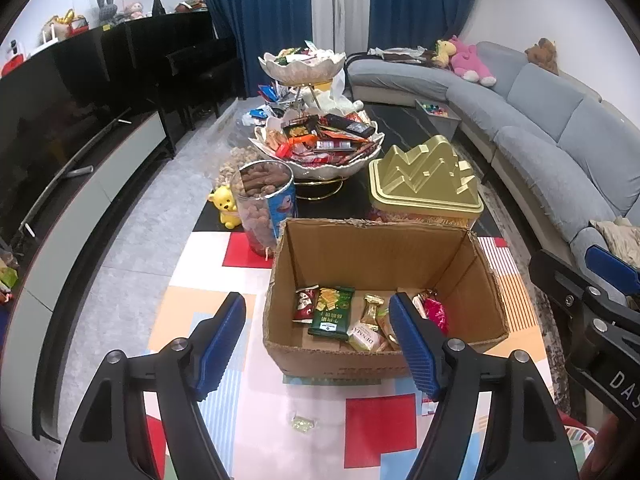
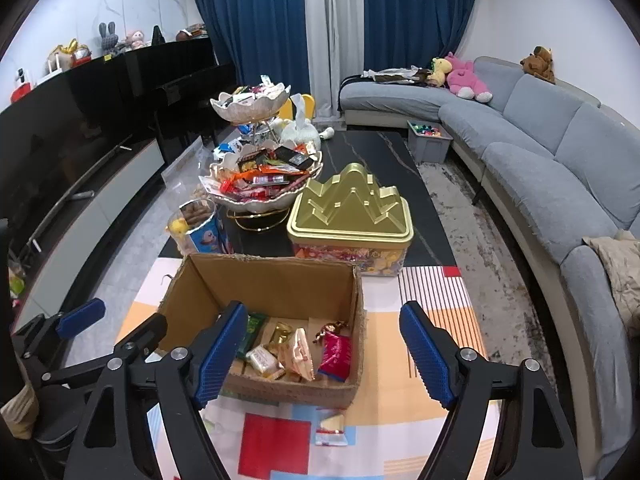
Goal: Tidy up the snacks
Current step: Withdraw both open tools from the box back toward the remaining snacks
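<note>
Cardboard box (image 1: 380,256): brown, open at the top, with a torn and frayed rim; it stands on the worktop (image 1: 376,432), on a cloth of red, orange, blue and white squares.
Snacks in the box: a dark green packet (image 1: 332,314), a small red and white bag (image 1: 305,304), a gold-wrapped candy (image 1: 372,307), a pale bar with print (image 1: 366,338) and a pink-red packet (image 2: 335,354) — all lying loose on the bottom, some overlapping.
Loose snacks: one small clear wrapped candy (image 1: 303,423) lies on the cloth in front of the box; a red and white packet (image 2: 331,430) lies there too, seen from the right wrist.
Left claw (image 1: 318,344): released, blue pads wide apart, nothing between them; it hangs over the near left side of the box.
Right claw (image 2: 324,354): released as well, empty, above the near right part of the box.
Behind the box: a gold tin (image 1: 426,182) with a mountain-shaped lid, a clear jar of brown snacks (image 1: 262,200), and a two-level shell-shaped stand (image 1: 316,148) full of mixed packets.
</note>
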`<state>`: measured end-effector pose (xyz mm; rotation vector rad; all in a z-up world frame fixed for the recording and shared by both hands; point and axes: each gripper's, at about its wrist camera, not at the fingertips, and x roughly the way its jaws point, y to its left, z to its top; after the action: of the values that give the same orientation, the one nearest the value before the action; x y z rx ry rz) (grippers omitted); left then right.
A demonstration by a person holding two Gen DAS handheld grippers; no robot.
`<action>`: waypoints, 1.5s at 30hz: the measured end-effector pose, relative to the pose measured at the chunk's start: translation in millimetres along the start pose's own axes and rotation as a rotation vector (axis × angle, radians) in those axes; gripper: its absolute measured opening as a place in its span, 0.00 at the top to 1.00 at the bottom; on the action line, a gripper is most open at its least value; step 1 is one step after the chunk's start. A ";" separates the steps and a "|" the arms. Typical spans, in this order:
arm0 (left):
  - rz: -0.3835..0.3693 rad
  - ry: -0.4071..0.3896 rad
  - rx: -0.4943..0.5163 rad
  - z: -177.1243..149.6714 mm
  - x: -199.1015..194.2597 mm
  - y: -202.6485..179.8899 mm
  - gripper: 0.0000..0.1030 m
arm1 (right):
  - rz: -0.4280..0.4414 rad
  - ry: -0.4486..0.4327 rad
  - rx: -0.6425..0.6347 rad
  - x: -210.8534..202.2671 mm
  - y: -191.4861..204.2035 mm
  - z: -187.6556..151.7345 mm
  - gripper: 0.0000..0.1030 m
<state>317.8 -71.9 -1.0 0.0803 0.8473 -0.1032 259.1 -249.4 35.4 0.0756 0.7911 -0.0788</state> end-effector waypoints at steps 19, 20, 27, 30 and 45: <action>0.034 -0.032 -0.010 -17.0 -28.4 2.4 0.16 | -0.032 -0.040 -0.012 -28.1 -4.6 -15.5 0.18; 0.036 -0.033 -0.012 -17.7 -29.2 2.8 0.15 | -0.034 -0.042 -0.014 -29.4 -4.4 -16.9 0.18; 0.045 -0.030 -0.019 -28.8 -33.2 4.4 0.15 | -0.048 -0.049 -0.019 -33.7 -5.0 -27.0 0.18; 0.050 -0.028 -0.018 -33.8 -32.4 4.2 0.15 | -0.052 -0.050 -0.021 -34.4 -5.2 -32.4 0.18; 0.067 -0.043 -0.002 -69.4 -22.9 10.3 0.15 | -0.057 -0.055 -0.038 -30.7 1.2 -62.2 0.18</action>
<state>252.4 -52.6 -29.2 0.1042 0.8013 -0.0414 193.7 -240.9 13.7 0.0151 0.7394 -0.1195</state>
